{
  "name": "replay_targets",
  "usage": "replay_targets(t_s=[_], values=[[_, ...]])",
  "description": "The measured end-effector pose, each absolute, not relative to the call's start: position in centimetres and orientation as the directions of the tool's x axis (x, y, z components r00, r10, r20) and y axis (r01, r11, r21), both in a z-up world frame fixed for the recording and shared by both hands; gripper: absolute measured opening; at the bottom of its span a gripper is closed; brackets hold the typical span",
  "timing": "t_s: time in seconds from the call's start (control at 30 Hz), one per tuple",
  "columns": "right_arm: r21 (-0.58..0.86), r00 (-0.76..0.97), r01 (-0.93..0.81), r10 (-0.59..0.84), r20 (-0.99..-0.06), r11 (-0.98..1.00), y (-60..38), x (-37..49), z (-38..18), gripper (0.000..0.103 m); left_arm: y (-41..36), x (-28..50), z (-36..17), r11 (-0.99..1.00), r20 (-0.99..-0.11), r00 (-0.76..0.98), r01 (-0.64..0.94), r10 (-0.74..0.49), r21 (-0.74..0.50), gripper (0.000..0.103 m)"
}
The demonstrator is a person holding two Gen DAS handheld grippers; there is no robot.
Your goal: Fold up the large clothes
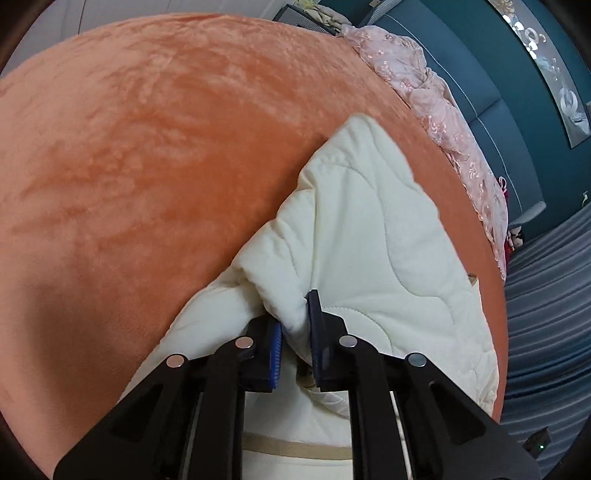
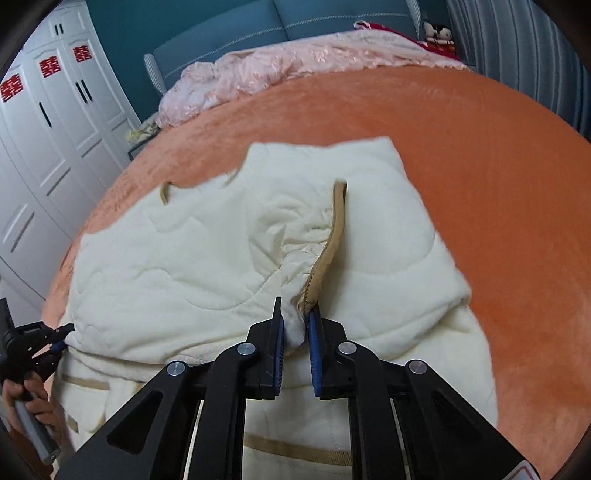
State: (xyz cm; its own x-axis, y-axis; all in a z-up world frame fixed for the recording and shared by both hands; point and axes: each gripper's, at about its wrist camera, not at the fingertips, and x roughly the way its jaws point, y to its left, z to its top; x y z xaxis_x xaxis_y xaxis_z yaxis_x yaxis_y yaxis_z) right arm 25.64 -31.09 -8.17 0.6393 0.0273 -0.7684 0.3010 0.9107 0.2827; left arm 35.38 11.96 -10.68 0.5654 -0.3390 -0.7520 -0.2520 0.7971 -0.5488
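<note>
Cream quilted garment (image 2: 207, 266) lies on the bed, on the orange blanket (image 2: 480, 155), spread across the near half; left gripper (image 1: 295, 325) has its fingers (image 1: 275, 332) nearly closed on a bunched fold of the cream fabric, pinched between the blue pads; right gripper (image 2: 295, 328) likewise clamps a wad of fabric right at the tan trim strip (image 2: 334, 229), fingers (image 2: 279, 332) held a narrow gap apart by the cloth; in the right wrist view the left gripper (image 2: 61, 334) shows at the garment's left edge, gripping it there, with the person's hand (image 2: 33, 398) on the handle; progress, my read: an upper layer looks already brought over a lower one, since a second cream layer with tan banding (image 2: 295, 448) shows underneath near the camera; so one fold is likely under way or just laid, not finished; the top layer is rumpled around the trim strip, edges uneven, far corners not squared; left to do, as a guess: flatten that layer, align edges, at least one more fold to get a compact stack; pink lace bedding (image 2: 280, 70) sits at the far end near the teal headboard (image 2: 221, 33), well apart from the garment, not in the way.
</note>
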Motion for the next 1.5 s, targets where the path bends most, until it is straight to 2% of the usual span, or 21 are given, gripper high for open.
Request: replay_targets(t_s=[0.07, 0.17, 0.27, 0.4, 0.43, 0.53, 0.63, 0.7, 0.8, 0.93, 1.1, 1.27, 1.37, 1.5], values=[[0.293, 0.639, 0.307, 0.032, -0.768, 0.906, -31.4, 25.6, -9.3, 0.01, 11.5, 35.0, -11.0, 0.827, -0.742, 0.592, -0.212, -0.315, -0.52, 0.014], [0.266, 0.643, 0.307, 0.007, -0.766, 0.914, -30.9, 25.7, -10.0, 0.01, 9.9, 34.3, -11.3, 0.901, -0.733, 0.639, -0.14, -0.235, -0.411, 0.014], [0.245, 0.649, 0.303, -0.011, -0.761, 0.921, -30.5, 25.8, -10.5, 0.01, 8.9, 34.0, -11.4, 0.933, -0.731, 0.659, -0.125, -0.177, -0.338, 0.015], [0.318, 0.67, 0.294, 0.043, -0.741, 0.901, -31.5, 25.1, -10.5, 0.012, 8.3, 34.0, -10.9, 0.944, -0.736, 0.66, -0.126, -0.149, -0.304, 0.015], [0.333, 0.671, 0.3, 0.051, -0.74, 0.894, -31.7, 25.0, -10.2, 0.014, 8.3, 34.1, -10.5, 0.946, -0.742, 0.654, -0.128, -0.145, -0.297, 0.015], [0.335, 0.671, 0.355, 0.012, -0.742, 0.873, -32.1, 23.3, -7.5, 0.03, 8.1, 33.0, -7.9, 0.971, -0.768, 0.634, -0.12, -0.086, -0.208, 0.025], [0.279, 0.722, 0.385, -0.099, -0.685, 0.88, -31.9, 21.3, -3.8, 0.038, 8.3, 31.6, -4.0, 0.986, -0.732, 0.677, -0.068, -0.068, -0.155, 0.026], [0.264, 0.741, 0.38, -0.121, -0.661, 0.886, -31.3, 21.8, -2.0, 0.039, 7.9, 31.8, -1.6, 0.988, -0.701, 0.708, -0.032, -0.086, -0.154, 0.026], [0.295, 0.745, 0.291, -0.023, -0.666, 0.91, -29.4, 25.4, -1.0, 0.039, 5.4, 34.3, 0.0, 0.984, -0.706, 0.694, 0.024, -0.144, -0.178, 0.026], [0.225, 0.714, 0.182, 0.029, -0.699, 0.957, -24.5, 30.5, -2.0, 0.039, 0.7, 38.2, -2.2, 0.988, -0.768, 0.623, 0.066, -0.15, -0.14, 0.026], [0.146, 0.629, 0.14, 0.026, -0.777, 0.979, -21.4, 33.7, -6.6, 0.039, -1.5, 39.5, -7.0, 0.989, -0.816, 0.561, 0.056, -0.143, -0.135, 0.026], [0.158, 0.656, 0.118, 0.043, -0.754, 0.98, -21.5, 32.0, -9.5, 0.038, -1.8, 37.0, -9.4, 0.991, -0.766, 0.629, 0.108, -0.133, -0.084, 0.027], [0.147, 0.666, 0.123, 0.029, -0.746, 0.981, -21.4, 31.9, -10.1, 0.038, -1.9, 36.0, -9.8, 0.988, -0.722, 0.675, 0.124, -0.153, -0.094, 0.036], [0.111, 0.679, 0.124, -0.003, -0.734, 0.986, -21.1, 32.0, -10.6, 0.038, -2.6, 35.7, -10.2, 0.992, -0.703, 0.701, 0.119, -0.119, -0.05, 0.038]])
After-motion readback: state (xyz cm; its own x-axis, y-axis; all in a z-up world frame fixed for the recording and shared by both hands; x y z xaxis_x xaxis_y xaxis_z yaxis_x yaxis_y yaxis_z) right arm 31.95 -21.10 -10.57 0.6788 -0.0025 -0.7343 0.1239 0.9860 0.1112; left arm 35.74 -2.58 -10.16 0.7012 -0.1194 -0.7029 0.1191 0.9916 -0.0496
